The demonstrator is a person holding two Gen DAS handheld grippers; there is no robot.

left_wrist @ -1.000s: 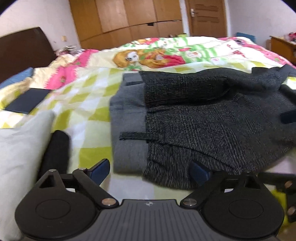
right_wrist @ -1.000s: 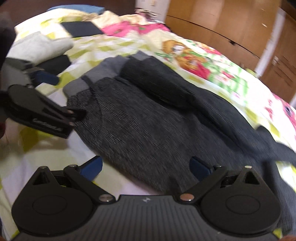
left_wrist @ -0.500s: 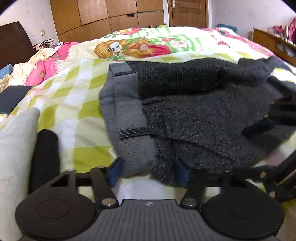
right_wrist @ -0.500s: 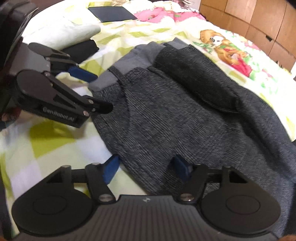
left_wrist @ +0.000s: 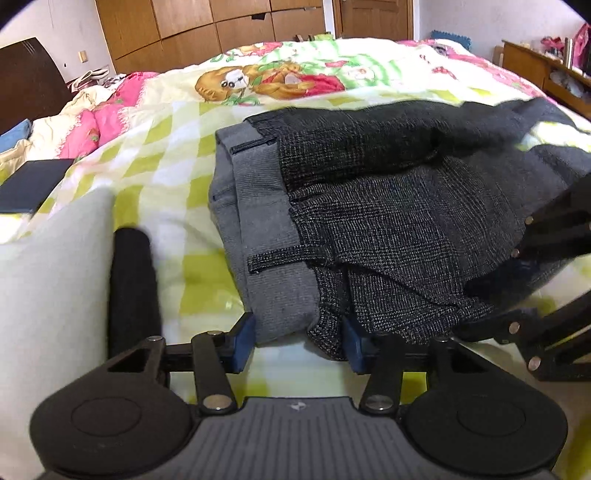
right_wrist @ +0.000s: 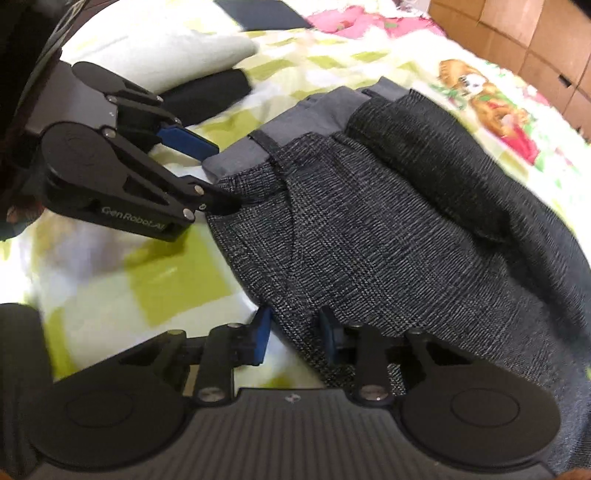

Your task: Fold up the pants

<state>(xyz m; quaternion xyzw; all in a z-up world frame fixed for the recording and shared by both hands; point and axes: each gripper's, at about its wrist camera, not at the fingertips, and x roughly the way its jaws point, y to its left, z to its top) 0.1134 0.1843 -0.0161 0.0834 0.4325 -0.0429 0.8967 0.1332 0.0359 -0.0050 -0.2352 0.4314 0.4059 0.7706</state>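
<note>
Dark grey checked pants [left_wrist: 388,229] with a lighter grey waistband [left_wrist: 258,206] lie folded lengthwise on the bed. My left gripper [left_wrist: 297,343] sits at the near waistband corner, its jaws still closing with both blue pads pressing the bunched cloth. The right wrist view shows that gripper [right_wrist: 218,173] from the side, clamped over the same corner of the pants [right_wrist: 369,240]. My right gripper [right_wrist: 295,336] straddles the near side edge further along the leg. Its jaws are closing with the edge between the pads. The right gripper's fingers [left_wrist: 554,225] enter the left wrist view at the right.
The bedspread [left_wrist: 166,147] is checked green and white with a cartoon print. A white folded cloth [left_wrist: 44,295] and a black roll [left_wrist: 133,288] lie left of the pants, with a dark flat item [left_wrist: 33,184] beyond. Wooden wardrobes [left_wrist: 221,33] and a side table [left_wrist: 546,70] stand behind.
Both grippers moved in onto the pants' near edge and their jaws narrowed from wide open. The left now clamps the waistband corner and the right brackets the side edge.
</note>
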